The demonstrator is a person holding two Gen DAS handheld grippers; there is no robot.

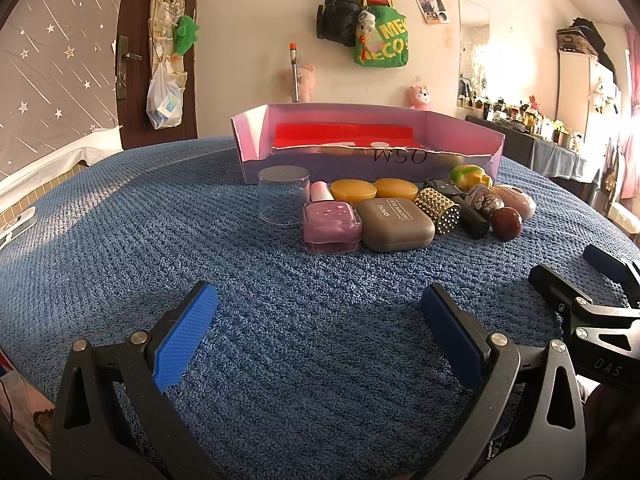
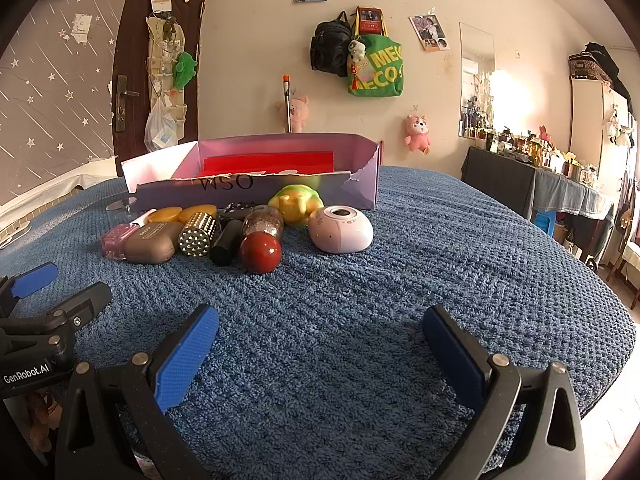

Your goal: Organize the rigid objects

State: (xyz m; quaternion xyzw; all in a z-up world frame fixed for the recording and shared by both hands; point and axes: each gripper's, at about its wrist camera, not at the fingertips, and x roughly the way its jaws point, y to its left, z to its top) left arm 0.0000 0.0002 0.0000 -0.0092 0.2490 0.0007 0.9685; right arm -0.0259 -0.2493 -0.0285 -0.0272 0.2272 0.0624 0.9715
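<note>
Clutter sits in one tight cluster on the blue knitted cover (image 1: 280, 340), just before the torn lilac cardboard box (image 1: 460, 162) at its far edge: two amber discs (image 1: 354, 191), one pink nail-polish bottle (image 1: 331, 226), one grey eyeshadow case (image 1: 394, 225), one studded metal cylinder (image 1: 437, 207), one clear plastic cup (image 1: 283, 194), one glossy red ball (image 2: 260, 252), one pale pink ovoid (image 2: 341, 229). Left gripper (image 1: 320, 336) and right gripper (image 2: 322, 354) hover nearer, spread wide, grasping nothing.
</note>
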